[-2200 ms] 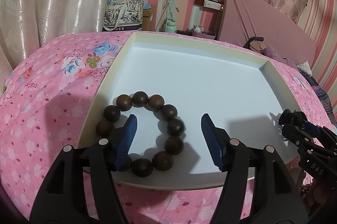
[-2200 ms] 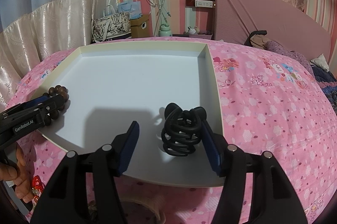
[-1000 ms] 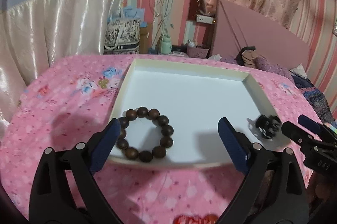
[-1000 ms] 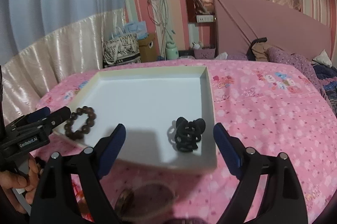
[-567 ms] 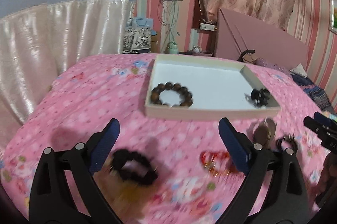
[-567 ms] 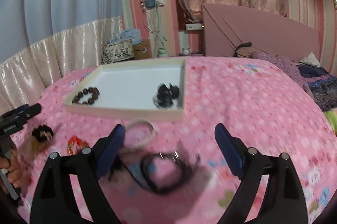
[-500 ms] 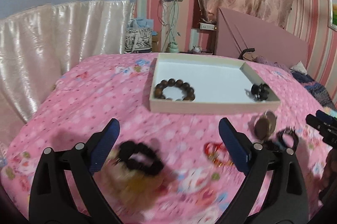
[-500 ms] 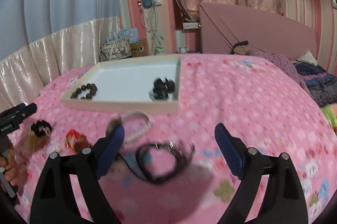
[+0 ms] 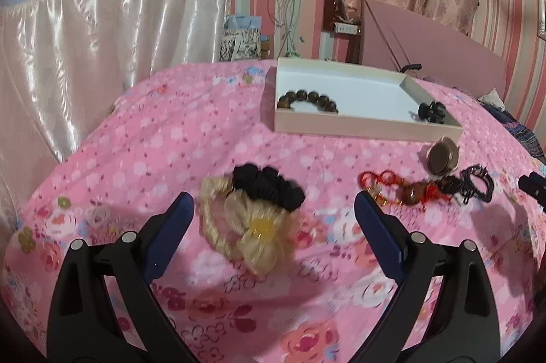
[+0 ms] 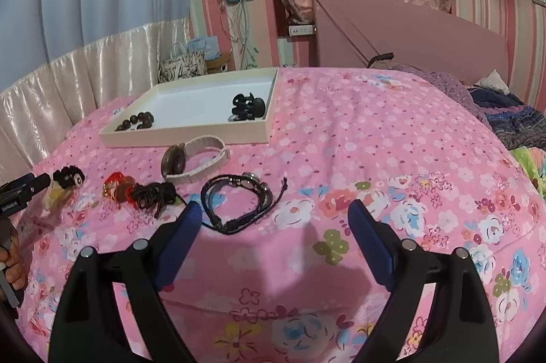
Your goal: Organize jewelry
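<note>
Left wrist view: the left gripper (image 9: 274, 209), jaws apart and empty, faces a soft, light cream flower scrunchie (image 9: 249, 231), best pinched across its bunched fabric band.

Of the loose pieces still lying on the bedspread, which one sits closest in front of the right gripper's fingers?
The black cord bracelet. It lies just ahead of the open right gripper, by its left finger; the white watch and red beaded piece lie farther off to the left.

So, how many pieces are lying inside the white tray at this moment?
2. The brown bead bracelet lies at the tray's near left corner, and the black hair claw at its near right corner. The near wall may hide something small.
</note>
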